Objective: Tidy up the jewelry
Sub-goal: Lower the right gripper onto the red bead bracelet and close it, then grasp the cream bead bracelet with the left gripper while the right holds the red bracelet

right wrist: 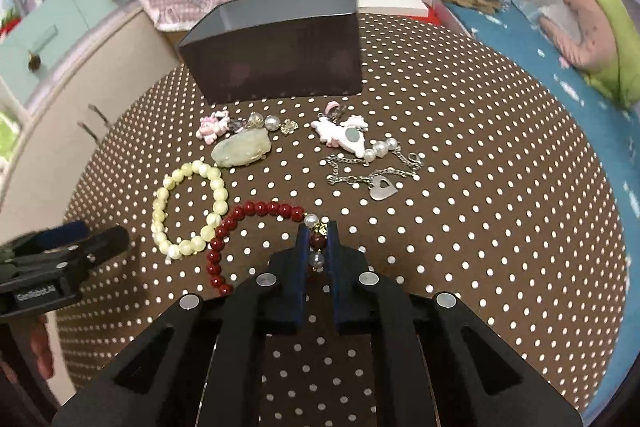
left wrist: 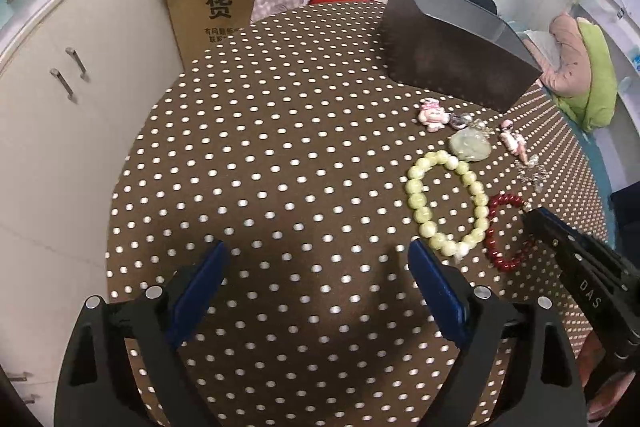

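My right gripper (right wrist: 318, 241) is clamped on the round-beaded dark red bracelet (right wrist: 240, 223), which lies on the brown polka-dot tablecloth (right wrist: 480, 227) just beside a pale yellow bead bracelet (right wrist: 188, 207). My left gripper (left wrist: 316, 267) hangs wide open, holding nothing. A dark grey open box (right wrist: 276, 55) stands behind.

Glossy red beads (right wrist: 256, 211) and pale beads (right wrist: 188, 207) are shining on matt dotted cloth (right wrist: 460, 187); the chain (right wrist: 360, 171) is gleaming metal; the box (right wrist: 276, 67) is looking matt.
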The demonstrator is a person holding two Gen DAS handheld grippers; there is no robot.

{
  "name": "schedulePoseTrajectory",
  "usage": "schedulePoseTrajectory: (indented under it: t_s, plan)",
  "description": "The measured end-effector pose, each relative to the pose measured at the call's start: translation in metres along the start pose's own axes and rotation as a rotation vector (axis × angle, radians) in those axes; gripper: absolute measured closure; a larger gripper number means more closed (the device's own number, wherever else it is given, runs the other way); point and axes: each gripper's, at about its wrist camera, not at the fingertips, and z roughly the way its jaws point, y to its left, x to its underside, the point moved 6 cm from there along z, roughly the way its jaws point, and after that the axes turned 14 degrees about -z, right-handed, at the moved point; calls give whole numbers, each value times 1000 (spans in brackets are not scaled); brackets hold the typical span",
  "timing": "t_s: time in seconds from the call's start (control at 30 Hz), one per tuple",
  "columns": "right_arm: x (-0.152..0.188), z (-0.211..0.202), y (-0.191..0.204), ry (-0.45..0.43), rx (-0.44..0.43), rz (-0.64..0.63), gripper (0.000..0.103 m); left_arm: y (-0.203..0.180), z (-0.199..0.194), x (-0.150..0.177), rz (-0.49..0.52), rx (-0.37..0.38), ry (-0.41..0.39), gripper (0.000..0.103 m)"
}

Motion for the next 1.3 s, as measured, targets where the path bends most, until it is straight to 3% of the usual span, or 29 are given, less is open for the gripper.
schedulePoseTrajectory:
  t_s: [0.2, 0.5, 0.63, 0.67, 0.8, 0.87, 0.93, 1.0, 1.1, 1.2, 1.23, 1.3]
  plan:
    - [3, -20, -23, -56, 9, 20, 94, -34, 8, -3, 46, 74, 71, 15]
    - [16, -47, -63, -114, 86, 91, 94, -67, 23, -19, 84, 29, 79, 16]
    - [25, -38, -81, -92, 79, 121, 94, -81, 32, -26, 160, -87, 31, 34]
    - [29, -34, -86, -81, 71, 133, 94, -84, 32, -25, 173, -100, 25, 33]
    - [40, -19, -94, -40, 72, 132, 94, -94, 33, -29, 193, -88, -1, 48]
    - [42, -16, -95, -37, 90, 115, 94, -94, 31, -28, 195, -83, -12, 61]
    - [41, -14, -93, -39, 82, 111, 92, -98, 30, -30, 201, -83, -28, 85]
    - [42, -11, -95, -41, 65, 121, 92, -102, 33, -32, 221, -90, -32, 95]
    - [42, -11, -95, -48, 49, 103, 90, -91, 31, -31, 222, -78, -36, 95]
    - [41, -11, -89, -65, -16, 83, 62, -83, 29, -32, 193, -55, -18, 95]
    - [39, -12, -83, -76, -53, 79, 46, -77, 27, -31, 182, -49, -12, 95]
    - [39, -10, -75, -71, -13, 31, 42, -73, 27, -32, 156, -27, 11, 95]
